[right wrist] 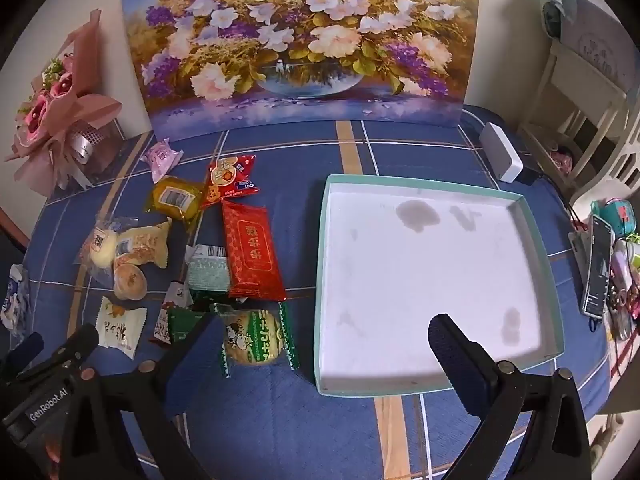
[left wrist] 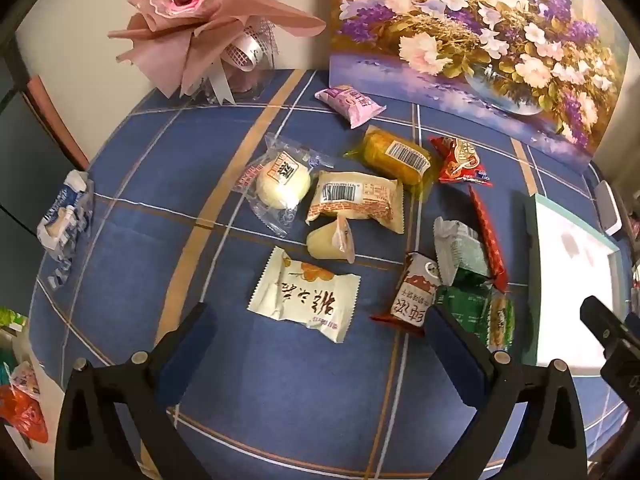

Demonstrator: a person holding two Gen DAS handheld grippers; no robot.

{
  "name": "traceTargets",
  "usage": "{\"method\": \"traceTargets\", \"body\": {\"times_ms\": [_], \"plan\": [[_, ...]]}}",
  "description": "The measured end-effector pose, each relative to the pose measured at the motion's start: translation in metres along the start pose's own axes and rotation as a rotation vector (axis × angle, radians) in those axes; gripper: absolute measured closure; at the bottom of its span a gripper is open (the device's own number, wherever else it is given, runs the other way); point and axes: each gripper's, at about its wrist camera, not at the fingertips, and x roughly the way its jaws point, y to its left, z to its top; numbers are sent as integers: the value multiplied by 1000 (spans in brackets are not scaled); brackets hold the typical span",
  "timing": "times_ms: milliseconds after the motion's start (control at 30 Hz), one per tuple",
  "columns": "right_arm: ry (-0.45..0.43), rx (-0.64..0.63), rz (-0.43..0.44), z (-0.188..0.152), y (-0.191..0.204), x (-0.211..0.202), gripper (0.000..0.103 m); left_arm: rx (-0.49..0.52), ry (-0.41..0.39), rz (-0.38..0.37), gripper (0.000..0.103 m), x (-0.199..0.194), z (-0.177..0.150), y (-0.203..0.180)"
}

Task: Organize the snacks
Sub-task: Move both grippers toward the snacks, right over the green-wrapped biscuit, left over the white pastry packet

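Several wrapped snacks lie on the blue checked tablecloth (left wrist: 180, 152). A white packet with an orange flower (left wrist: 306, 294) lies just ahead of my open, empty left gripper (left wrist: 320, 328). A green-wrapped cookie (right wrist: 252, 338) lies just ahead of my open, empty right gripper (right wrist: 320, 336), beside the left wall of the empty white tray with a teal rim (right wrist: 320, 280). A red flat packet (right wrist: 250, 250), a yellow cake (left wrist: 396, 154), a round bun (left wrist: 282, 182), a beige bread pack (left wrist: 356, 200) and a pink packet (left wrist: 348, 104) lie further back. The tray also shows at the right of the left wrist view (left wrist: 534, 240).
A flower painting (right wrist: 300, 40) leans on the wall at the back. A pink bouquet (left wrist: 208, 20) stands at the back left. A blue-white packet (left wrist: 64, 216) lies at the left table edge. A white box (right wrist: 500, 156), a phone (right wrist: 598, 268) and clutter sit right.
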Motion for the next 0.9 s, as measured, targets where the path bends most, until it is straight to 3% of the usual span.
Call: {"method": "traceTargets", "body": {"times_ms": [500,633,900], "plan": [[7,9,13,4,-4,9,0,36,11,38,0,16,17,-26],[12,10,9,6,-4,12,0,56,14,80,0,18,17,-28],[39,1,9,9,0,24,0,14,40,78,0,32,21,-19]]}}
